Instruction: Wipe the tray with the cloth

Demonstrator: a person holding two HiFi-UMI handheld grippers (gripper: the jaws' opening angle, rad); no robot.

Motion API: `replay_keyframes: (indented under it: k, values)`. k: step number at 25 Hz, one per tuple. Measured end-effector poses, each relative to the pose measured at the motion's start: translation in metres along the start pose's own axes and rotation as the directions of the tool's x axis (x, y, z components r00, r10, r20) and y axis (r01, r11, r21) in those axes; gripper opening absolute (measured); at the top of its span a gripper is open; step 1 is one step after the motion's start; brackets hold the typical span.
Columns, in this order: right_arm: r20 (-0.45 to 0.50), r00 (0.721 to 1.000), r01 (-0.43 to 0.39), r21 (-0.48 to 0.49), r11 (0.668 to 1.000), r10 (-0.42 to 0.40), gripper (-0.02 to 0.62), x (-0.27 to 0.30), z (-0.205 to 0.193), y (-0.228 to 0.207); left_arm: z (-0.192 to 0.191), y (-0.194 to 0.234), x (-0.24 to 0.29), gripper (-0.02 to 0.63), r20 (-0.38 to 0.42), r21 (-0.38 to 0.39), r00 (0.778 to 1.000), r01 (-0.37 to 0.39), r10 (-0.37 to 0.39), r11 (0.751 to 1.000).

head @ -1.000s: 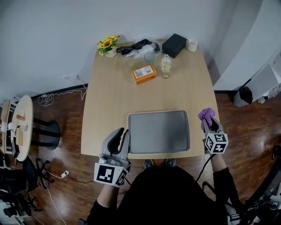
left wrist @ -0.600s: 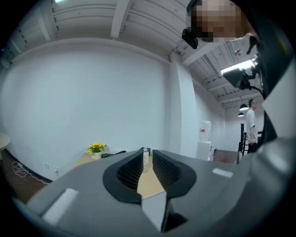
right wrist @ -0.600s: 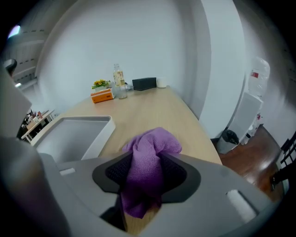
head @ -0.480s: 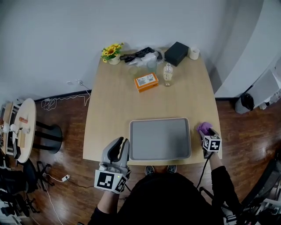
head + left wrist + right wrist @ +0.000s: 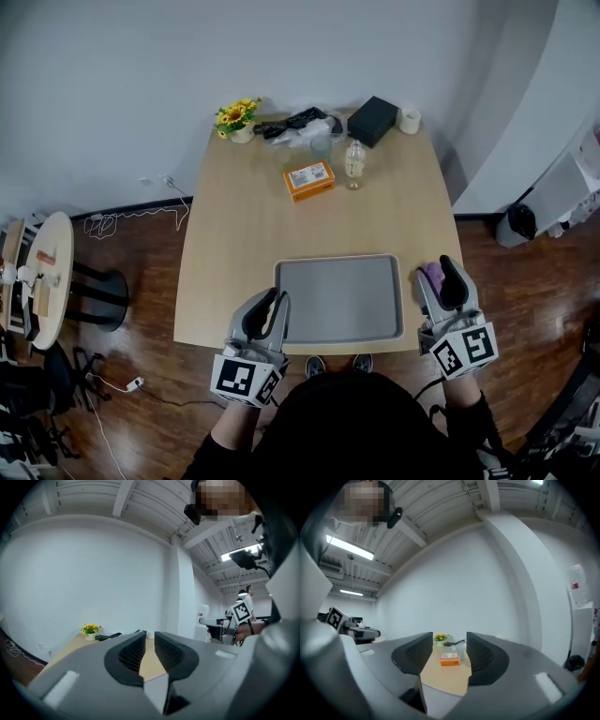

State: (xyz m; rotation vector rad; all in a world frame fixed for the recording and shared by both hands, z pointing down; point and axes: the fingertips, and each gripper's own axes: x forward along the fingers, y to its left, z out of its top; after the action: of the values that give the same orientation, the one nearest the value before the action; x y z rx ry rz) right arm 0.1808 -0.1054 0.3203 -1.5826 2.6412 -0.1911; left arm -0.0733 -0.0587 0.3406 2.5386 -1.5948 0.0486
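Now keep the empty right gripper (image 5: 441, 277), jaws apart after just closing a little, clear of the cloth (image 5: 429, 273) lying just right of the tray (image 5: 337, 300), and steady the left gripper (image 5: 277, 299), narrowly parted and empty, left of the tray

A smooth, matt finish is shown by the grey rectangular tray (image 5: 339, 300) at the near edge of the pale wooden table (image 5: 253, 234), whose top is dull and faintly grained. Soft, crumpled fabric is seen in the purple cloth (image 5: 431, 274) by the near right corner. A high gloss is carried by the dark wooden floor (image 5: 141, 272). Clear plastic is seen in the small bottle (image 5: 353, 164) toward the far edge.
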Motion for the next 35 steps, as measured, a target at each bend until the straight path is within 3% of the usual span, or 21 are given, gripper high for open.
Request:
replay_keyframes:
  k: [2, 5, 13, 35]
  values:
    - [0.048, 0.997, -0.065, -0.033, 0.997, 0.067, 0.213, -0.003, 0.019, 0.03, 0.0, -0.004, 0.0, 0.043, -0.001, 0.0, 1.0, 0.01, -0.01, 1.0]
    - [0.073, 0.992, -0.097, -0.082, 0.992, 0.103, 0.213, -0.005, 0.031, 0.052, -0.002, -0.006, -0.003, 0.043, -0.009, 0.002, 1.0, 0.019, -0.019, 1.0]
    - [0.035, 0.995, -0.093, -0.105, 0.99, 0.097, 0.192, -0.001, 0.029, 0.055, -0.003, 0.005, -0.012, 0.041, -0.016, -0.006, 1.0, -0.014, 0.014, 1.0]
    - [0.016, 0.994, -0.104, -0.115, 0.988, 0.106, 0.175, 0.001, 0.026, 0.064, -0.001, 0.008, -0.014, 0.041, -0.018, 0.002, 1.0, -0.007, 0.007, 1.0]
